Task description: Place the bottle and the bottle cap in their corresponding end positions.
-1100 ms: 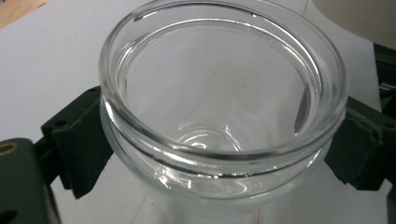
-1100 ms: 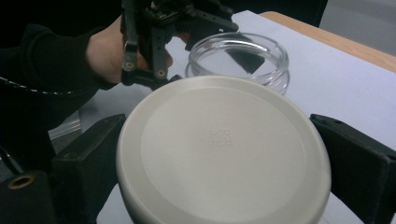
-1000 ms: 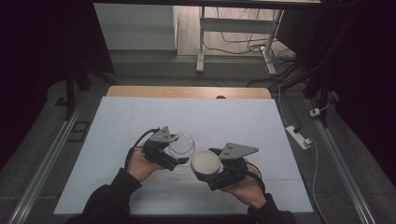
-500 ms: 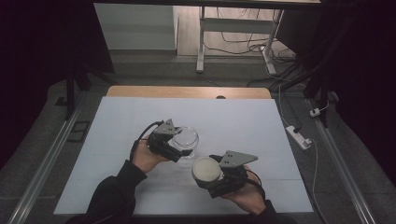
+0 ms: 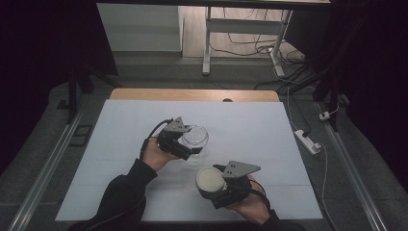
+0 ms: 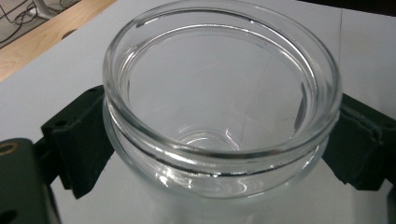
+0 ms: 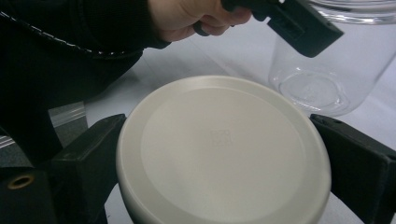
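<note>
Two items: your left claw (image 5: 192, 143) grips a clear round glass jar (image 5: 194, 136); your right claw (image 5: 210, 185) clasps a smooth cream disc lid (image 5: 209, 178).

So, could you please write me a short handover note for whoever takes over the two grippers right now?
Left gripper: jaws clamped on the neck of the clear glass jar, which is open and empty, over the middle of the white table.
Right gripper: jaws clamped on the rim of the round cream lid, flat side up, nearer the person and to the right of the jar.
Done: the lid is off the jar and apart from it.
Left: probably either set both down or bring the lid onto the mouth; I cannot tell which is intended.
</note>
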Available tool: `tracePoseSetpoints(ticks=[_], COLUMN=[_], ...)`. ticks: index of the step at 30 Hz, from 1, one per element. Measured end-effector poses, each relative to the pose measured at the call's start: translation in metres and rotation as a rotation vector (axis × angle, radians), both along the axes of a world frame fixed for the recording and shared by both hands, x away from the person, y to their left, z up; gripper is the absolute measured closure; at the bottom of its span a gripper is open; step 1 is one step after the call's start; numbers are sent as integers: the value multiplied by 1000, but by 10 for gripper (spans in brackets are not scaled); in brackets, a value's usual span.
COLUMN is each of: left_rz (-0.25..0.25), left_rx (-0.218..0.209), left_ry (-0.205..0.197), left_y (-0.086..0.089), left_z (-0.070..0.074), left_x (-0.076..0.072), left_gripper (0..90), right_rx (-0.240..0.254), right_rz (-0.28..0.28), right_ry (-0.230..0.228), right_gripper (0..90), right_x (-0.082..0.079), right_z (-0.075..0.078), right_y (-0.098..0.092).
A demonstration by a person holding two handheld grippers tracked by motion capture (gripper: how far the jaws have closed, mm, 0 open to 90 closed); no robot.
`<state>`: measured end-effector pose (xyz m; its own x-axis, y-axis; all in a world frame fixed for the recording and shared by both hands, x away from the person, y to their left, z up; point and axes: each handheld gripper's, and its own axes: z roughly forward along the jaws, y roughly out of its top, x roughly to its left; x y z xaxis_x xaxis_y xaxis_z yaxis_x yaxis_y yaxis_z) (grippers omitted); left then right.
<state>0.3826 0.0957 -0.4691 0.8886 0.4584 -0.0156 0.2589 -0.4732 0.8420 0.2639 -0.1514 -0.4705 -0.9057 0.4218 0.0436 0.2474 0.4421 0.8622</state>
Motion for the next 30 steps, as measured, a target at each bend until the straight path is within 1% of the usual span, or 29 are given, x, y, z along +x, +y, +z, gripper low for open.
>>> tracePoseSetpoints(ticks=[4,9,11,14,19,25,29,30], left_rz=[-3,-1,2,8,16,40,62,68], left_rx=[0,-6,-4,5,17,4,-2,-15], left_ry=[-2,-1,1,2,2,-6,-19,-26], left_y=[-3,-7,-8,-9,-9,-6,-3,-2], left_z=[-2,-6,-9,-14,-20,-22,-23,-22], left_x=[3,9,11,15,19,22,24,24], left_gripper=[74,74,74,74,74,74,74,74], right_rx=[-1,-16,-22,-31,-49,-67,-78,-83], right_rz=[0,-8,-5,-1,16,27,34,35], right_ry=[-1,-4,-3,-4,3,26,41,45], right_gripper=[73,73,73,73,73,73,73,73], right_x=[1,2,3,3,4,6,7,7], right_z=[-5,-13,-18,-20,-29,-40,-46,-48], right_y=[2,7,10,13,19,26,29,30])
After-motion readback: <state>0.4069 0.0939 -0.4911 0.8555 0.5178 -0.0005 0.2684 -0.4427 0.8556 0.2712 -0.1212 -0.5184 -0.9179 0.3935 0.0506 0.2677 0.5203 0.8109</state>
